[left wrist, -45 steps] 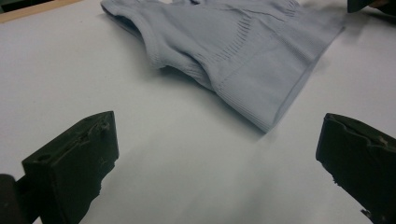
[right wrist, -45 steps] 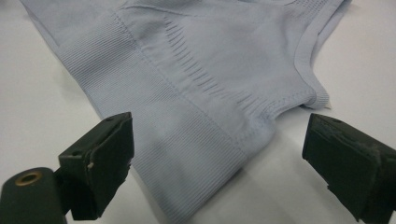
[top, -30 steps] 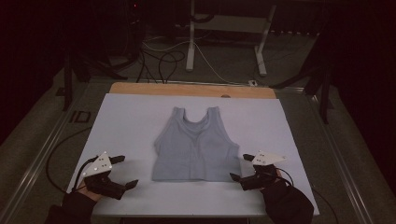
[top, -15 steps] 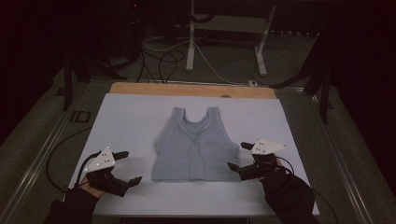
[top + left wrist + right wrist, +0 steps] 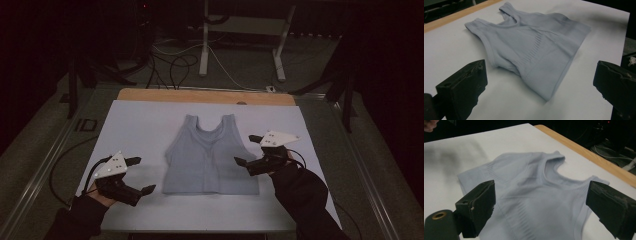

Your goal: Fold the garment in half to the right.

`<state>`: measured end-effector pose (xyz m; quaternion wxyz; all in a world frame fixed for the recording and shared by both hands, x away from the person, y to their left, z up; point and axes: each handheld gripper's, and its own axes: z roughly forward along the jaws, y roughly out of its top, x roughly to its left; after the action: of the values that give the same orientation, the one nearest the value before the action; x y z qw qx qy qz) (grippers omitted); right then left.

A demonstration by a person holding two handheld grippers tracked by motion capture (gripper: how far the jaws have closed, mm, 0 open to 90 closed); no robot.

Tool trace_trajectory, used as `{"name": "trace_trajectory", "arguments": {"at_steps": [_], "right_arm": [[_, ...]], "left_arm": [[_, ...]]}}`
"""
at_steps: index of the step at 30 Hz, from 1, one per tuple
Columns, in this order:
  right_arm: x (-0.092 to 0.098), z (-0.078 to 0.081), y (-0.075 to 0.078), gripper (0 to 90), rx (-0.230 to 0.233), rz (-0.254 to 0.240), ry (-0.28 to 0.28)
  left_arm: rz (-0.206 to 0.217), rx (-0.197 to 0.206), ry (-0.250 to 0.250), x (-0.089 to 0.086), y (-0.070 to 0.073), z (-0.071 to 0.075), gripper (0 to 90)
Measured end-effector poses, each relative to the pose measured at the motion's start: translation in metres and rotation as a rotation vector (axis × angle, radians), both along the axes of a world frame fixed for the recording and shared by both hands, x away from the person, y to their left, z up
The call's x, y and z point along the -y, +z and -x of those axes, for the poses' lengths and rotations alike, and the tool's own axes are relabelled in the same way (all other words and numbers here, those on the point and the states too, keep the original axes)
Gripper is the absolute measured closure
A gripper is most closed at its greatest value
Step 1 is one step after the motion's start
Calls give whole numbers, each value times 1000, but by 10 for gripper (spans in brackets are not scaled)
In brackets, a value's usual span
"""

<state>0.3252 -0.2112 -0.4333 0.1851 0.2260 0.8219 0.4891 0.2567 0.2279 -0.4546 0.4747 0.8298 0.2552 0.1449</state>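
White table sheet [image 5: 150,125] carries a pale grey tank top [image 5: 210,157], lying flat between both grippers. Left gripper [image 5: 137,176]: jaws spread wide, empty, beside the hem corner. Right gripper [image 5: 248,150]: jaws spread, empty, at the garment's side edge.

Forearms cut off by bottom edge in high view. In right gripper view, near hem of tank top [image 5: 529,202] runs off bottom edge; blurred grey smear top left of table [image 5: 454,150], can't tell what. In left gripper view, right jaw cropped by frame edge. Room beyond table too dark to read.
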Motion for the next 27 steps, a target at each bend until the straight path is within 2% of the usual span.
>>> {"name": "trace_trajectory", "arguments": {"at_steps": [5,14,19,27], "right_arm": [[-9,-13,6,90,-2,-22,11],[-29,-36,14,91,-13,-24,43],[-37,-47,18,91,-13,-44,53],[-54,-63,19,91,-13,-28,67]], "left_arm": [[-5,3,3,4,6,-1,2],[-20,8,4,11,11,0,2],[-23,5,4,17,16,0,3],[-32,-6,18,27,15,-3,3]]}}
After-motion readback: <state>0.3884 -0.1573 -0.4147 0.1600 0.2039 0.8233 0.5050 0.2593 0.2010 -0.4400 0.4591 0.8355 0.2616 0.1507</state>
